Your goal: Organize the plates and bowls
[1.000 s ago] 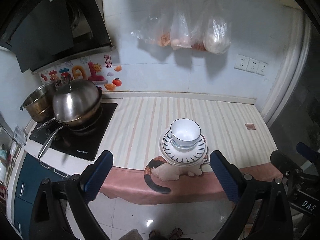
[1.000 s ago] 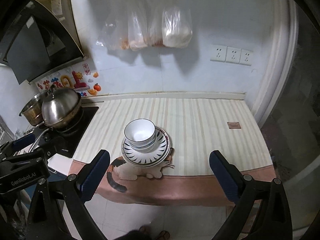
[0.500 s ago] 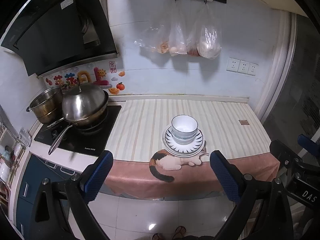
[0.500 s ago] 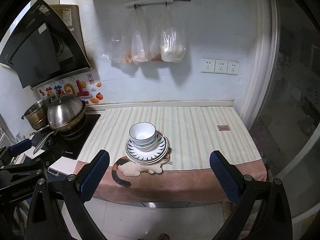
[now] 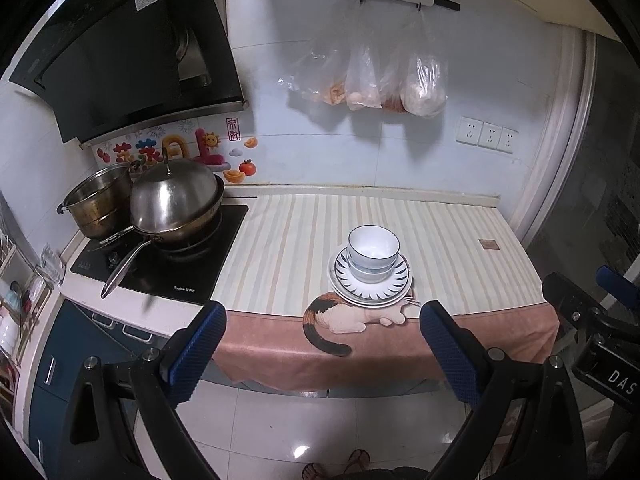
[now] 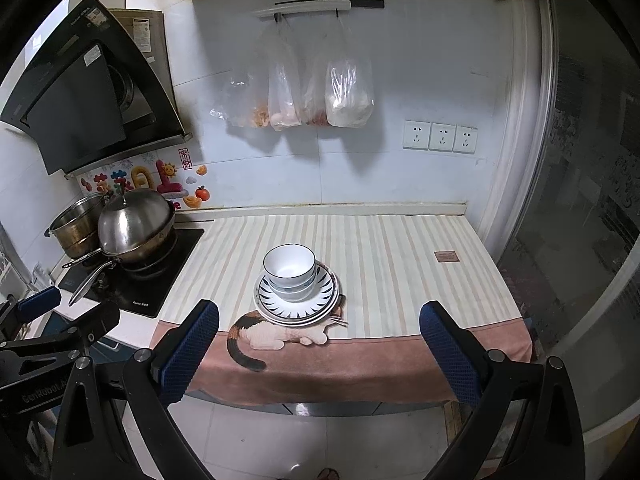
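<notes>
Off the bench edge, over the floor, our left claw (image 5: pixel 320 340) and right claw (image 6: pixel 319 338) hang spread wide, holding nothing; beyond them, bowls (image 5: pixel 373 251) sit nested on stacked plates (image 5: pixel 370 284) on the striped cloth (image 5: pixel 304 240); wok (image 5: pixel 176 204) far left.

Stacked bowls (image 5: pixel 373 254) sit on stacked plates (image 5: pixel 370 284) near the front edge of the cloth-covered counter (image 5: pixel 440 232). Left of them, a lidded pan (image 5: pixel 174 204) rests on the cooktop (image 5: pixel 160 268), a pot (image 5: pixel 100 200) seemingly just behind it.
</notes>
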